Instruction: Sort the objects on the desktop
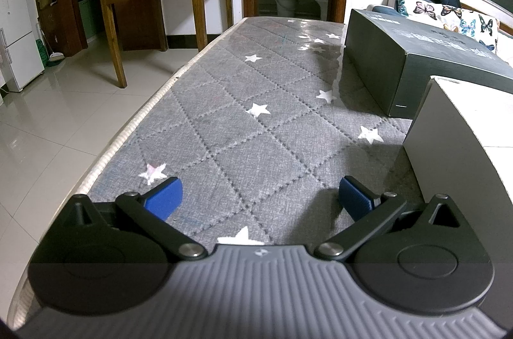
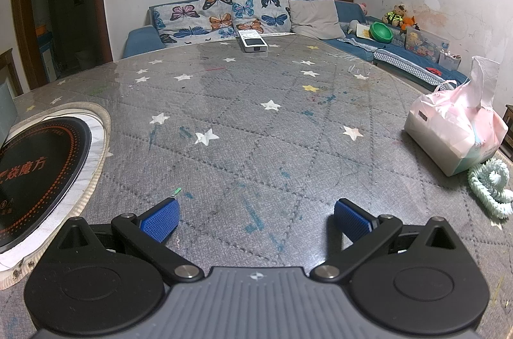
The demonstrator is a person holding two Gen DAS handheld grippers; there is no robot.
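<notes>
since nothing's been picked up yet, both claws are just hanging low over the bench [image 2: 256, 114] with their blue pads spread wide and nothing between them, which to me looks like a ready stance before choosing a target. the left claw [image 1: 259, 199] looks down a bare stretch of the grey star-print cover, with a dark box [image 1: 416, 56] and a paler grey box [image 1: 465, 146] off to its right, the pale one just beside the right finger.

the right claw [image 2: 256, 218] has the actual clutter in front of it. a white remote [image 2: 253, 42] lies flat at the far edge of the bench, near the sofa [image 2: 320, 15], well apart from the claw. its long axis runs roughly away from the camera, tilted a bit, with the dark screen-looking end toward the claw and the button end toward the cushions. i'd guess a grab across its narrow width would be the easy way.

on the right there's a pink tissue pack [image 2: 455, 133] with a sheet poking up, and touching it, a mint coiled thing [image 2: 490, 185], can't tell if it's a cord or a toy. far left is an induction hob [image 2: 38, 172] set into the bench.
</notes>
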